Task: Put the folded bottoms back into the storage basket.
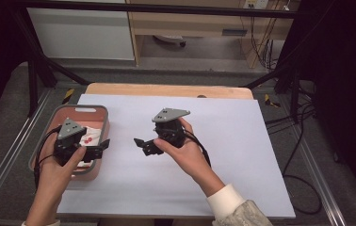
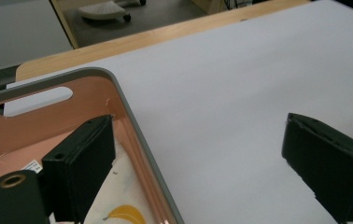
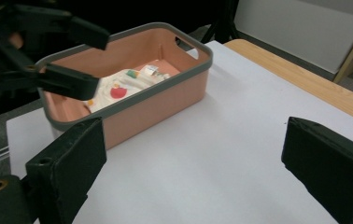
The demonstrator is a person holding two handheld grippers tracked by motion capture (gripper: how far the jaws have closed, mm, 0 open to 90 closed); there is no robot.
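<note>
The folded white cloth with red and yellow printed motifs [image 3: 123,88] lies flat on the floor of the rectangular salmon-pink plastic basket with grey rim and slot handles [image 1: 98,111], which stands at the left edge of the pale grey table cover [image 1: 223,141]. The left gripper [image 1: 101,147] hangs over the basket's right-hand wall; its jaws stand wide apart with nothing between them, one jaw inside the basket just above the cloth, the other outside over the bare cover, as the left gripper view shows. The cloth therefore lies below and to the inner-jaw side of this gripper. The right gripper [image 1: 140,145] is held over the middle of the table, well apart from the basket, pointing toward it; its jaws are likewise spread wide and empty. The basket's long axis runs away from the person, and the cloth lies along it. The left gripper is clearly the nearer of the two. The grey rim [image 2: 132,121] passes between the left jaws and is the one obstruction: any descent onto the cloth would probably first require shifting the gripper further inside the wall. Beyond the cover, the wooden tabletop edge [image 1: 166,89] is exposed.
</note>
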